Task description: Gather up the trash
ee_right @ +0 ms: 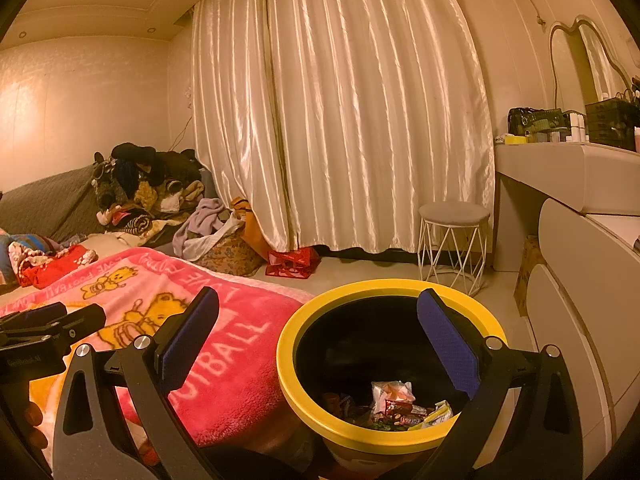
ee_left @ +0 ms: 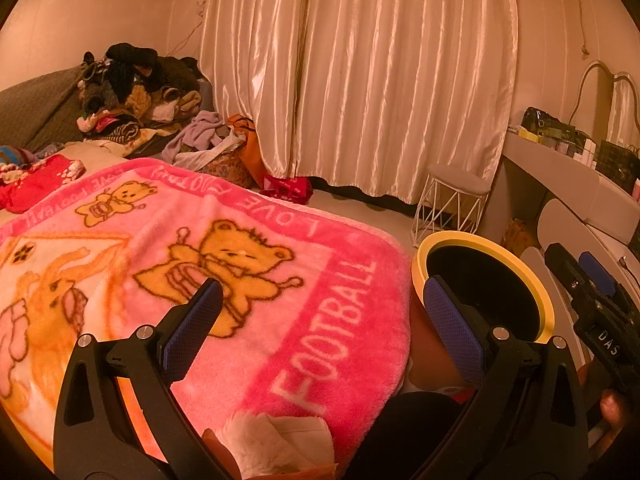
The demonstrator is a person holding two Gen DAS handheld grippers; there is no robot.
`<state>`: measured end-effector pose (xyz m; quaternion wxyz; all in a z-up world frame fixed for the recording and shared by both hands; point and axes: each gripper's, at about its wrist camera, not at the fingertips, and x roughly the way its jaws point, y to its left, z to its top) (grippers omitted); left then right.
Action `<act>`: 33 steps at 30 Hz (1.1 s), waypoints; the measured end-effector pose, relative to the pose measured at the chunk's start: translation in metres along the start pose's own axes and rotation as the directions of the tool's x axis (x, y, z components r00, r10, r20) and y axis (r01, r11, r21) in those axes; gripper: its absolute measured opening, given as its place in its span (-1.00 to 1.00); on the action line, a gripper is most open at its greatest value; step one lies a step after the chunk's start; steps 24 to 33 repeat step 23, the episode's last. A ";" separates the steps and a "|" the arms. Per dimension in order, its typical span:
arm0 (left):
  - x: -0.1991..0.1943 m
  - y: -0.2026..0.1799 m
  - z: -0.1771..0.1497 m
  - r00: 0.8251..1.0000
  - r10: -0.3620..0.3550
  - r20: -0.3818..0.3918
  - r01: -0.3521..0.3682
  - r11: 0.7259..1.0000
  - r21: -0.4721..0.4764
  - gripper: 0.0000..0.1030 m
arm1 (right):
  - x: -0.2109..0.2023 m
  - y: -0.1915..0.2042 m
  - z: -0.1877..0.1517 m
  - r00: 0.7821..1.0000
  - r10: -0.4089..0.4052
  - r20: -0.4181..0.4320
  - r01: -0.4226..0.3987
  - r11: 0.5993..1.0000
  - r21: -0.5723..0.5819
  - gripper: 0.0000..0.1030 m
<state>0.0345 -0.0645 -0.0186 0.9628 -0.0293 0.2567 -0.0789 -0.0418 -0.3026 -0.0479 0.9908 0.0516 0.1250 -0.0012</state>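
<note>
Trash wrappers (ee_right: 404, 408) lie in the yellow-rimmed bin (ee_right: 304, 392) beside a "FOOTBALL" blanket (ee_left: 320, 344); both grippers' jaws spread, empty.

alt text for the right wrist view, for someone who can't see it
The open right gripper hangs over a yellow-rimmed bin with snack wrappers at its bottom. To its left lies a pink teddy-bear blanket on a bed; cream curtains and a wire-legged stool stand behind.

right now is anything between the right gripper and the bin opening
Nothing visible. The right gripper hangs open right over the yellow-rimmed bin, whose mouth is uncovered, with wrappers lying at the bottom.
</note>
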 end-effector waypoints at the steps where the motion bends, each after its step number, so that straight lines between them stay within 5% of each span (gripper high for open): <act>1: 0.001 -0.001 0.001 1.000 0.002 -0.001 -0.002 1.000 0.000 0.79 | 0.000 0.000 0.000 1.000 -0.001 -0.001 0.001 1.000 0.001 0.88; 8: 0.002 0.021 0.006 0.998 0.069 -0.014 -0.070 0.995 -0.078 0.79 | 0.004 0.026 0.018 0.998 0.061 0.008 -0.061 0.998 -0.014 0.88; 13: -0.009 0.093 0.006 0.979 0.196 -0.050 -0.203 0.956 -0.212 0.79 | 0.016 0.113 0.044 0.958 0.288 0.006 -0.286 0.953 -0.103 0.88; 15: -0.019 0.134 0.001 0.957 0.281 -0.069 -0.290 0.918 -0.272 0.79 | 0.025 0.169 0.047 0.906 0.420 -0.049 -0.422 0.896 -0.138 0.88; 17: -0.032 0.188 -0.011 0.898 0.423 -0.124 -0.439 0.835 -0.333 0.79 | 0.034 0.215 0.044 0.852 0.507 -0.131 -0.522 0.841 -0.140 0.88; 20: -0.053 0.258 -0.037 0.791 0.565 -0.234 -0.608 0.690 -0.393 0.79 | 0.057 0.306 0.017 0.699 0.620 -0.355 -0.684 0.725 -0.081 0.88; 21: -0.062 0.284 -0.050 0.747 0.602 -0.281 -0.660 0.626 -0.416 0.79 | 0.066 0.347 -0.007 0.620 0.628 -0.470 -0.729 0.683 -0.049 0.88; 23: -0.073 0.322 -0.073 0.679 0.642 -0.355 -0.729 0.536 -0.426 0.79 | 0.077 0.402 -0.049 0.518 0.599 -0.610 -0.772 0.635 -0.032 0.88; 33: -0.073 0.322 -0.073 0.679 0.642 -0.355 -0.729 0.536 -0.426 0.79 | 0.077 0.402 -0.049 0.518 0.599 -0.610 -0.772 0.635 -0.032 0.88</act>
